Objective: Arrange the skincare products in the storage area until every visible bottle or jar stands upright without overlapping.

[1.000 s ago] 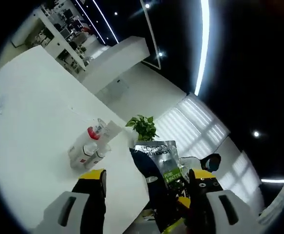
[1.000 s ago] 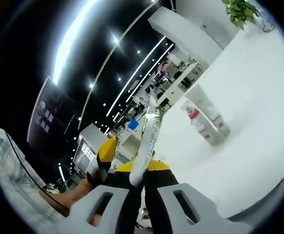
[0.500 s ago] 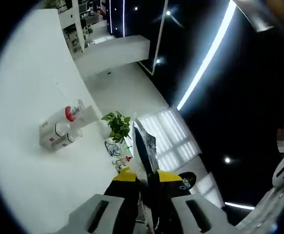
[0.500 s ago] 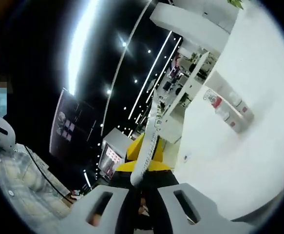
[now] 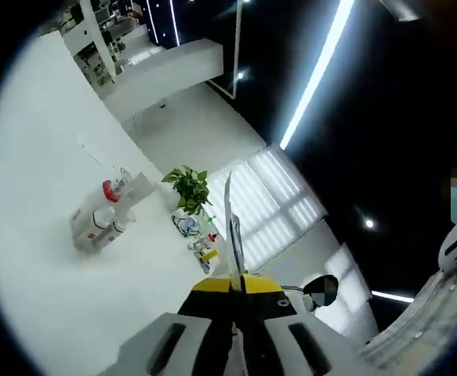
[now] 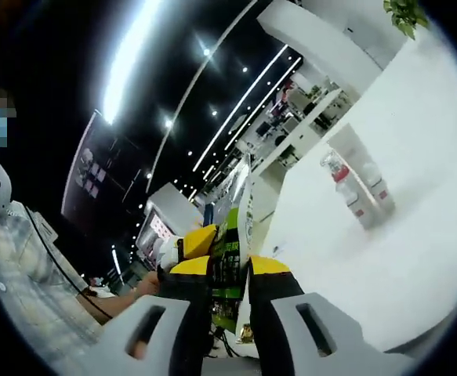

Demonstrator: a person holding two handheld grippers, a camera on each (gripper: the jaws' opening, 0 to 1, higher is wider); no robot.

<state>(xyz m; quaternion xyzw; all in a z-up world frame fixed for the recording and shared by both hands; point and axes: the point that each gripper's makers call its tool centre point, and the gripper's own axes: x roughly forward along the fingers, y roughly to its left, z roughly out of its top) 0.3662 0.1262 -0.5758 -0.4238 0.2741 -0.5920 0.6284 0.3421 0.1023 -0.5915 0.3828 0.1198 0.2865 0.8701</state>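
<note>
Left tool [image 5: 236, 283]: your jaws are pressed together on the bottom edge of a thin sachet [image 5: 233, 235], which stands edge-on straight up from the tips.
Right tool [image 6: 230, 270]: your jaws are clamped on the same flat sachet [image 6: 242, 227]; its green and dark printed face shows between the yellow tips, and its pale edge rises just right of centre.
Other tool: in the right gripper view the left tool [image 6: 187, 243] sits just left of your tips, touching the sachet, with a person's hand [image 6: 140, 287] behind it.
Surface [image 5: 40, 258]: white, spreading out ahead and to the left of the left tool; in the right gripper view it [image 6: 400, 235] lies ahead and to the right.
Storage box [image 5: 87, 227]: a clear box well ahead and left of the left tool, holding upright white bottles, one with a red cap [image 5: 111, 192].
Same box, right gripper view: well ahead and right of the tips [image 6: 353, 176], red-capped bottle [image 6: 340, 174] upright inside.
Potted plant [image 5: 187, 186]: beyond the box, at the far edge of the surface, with small items [image 5: 201, 244] just beside it; too small to tell what they are.
</note>
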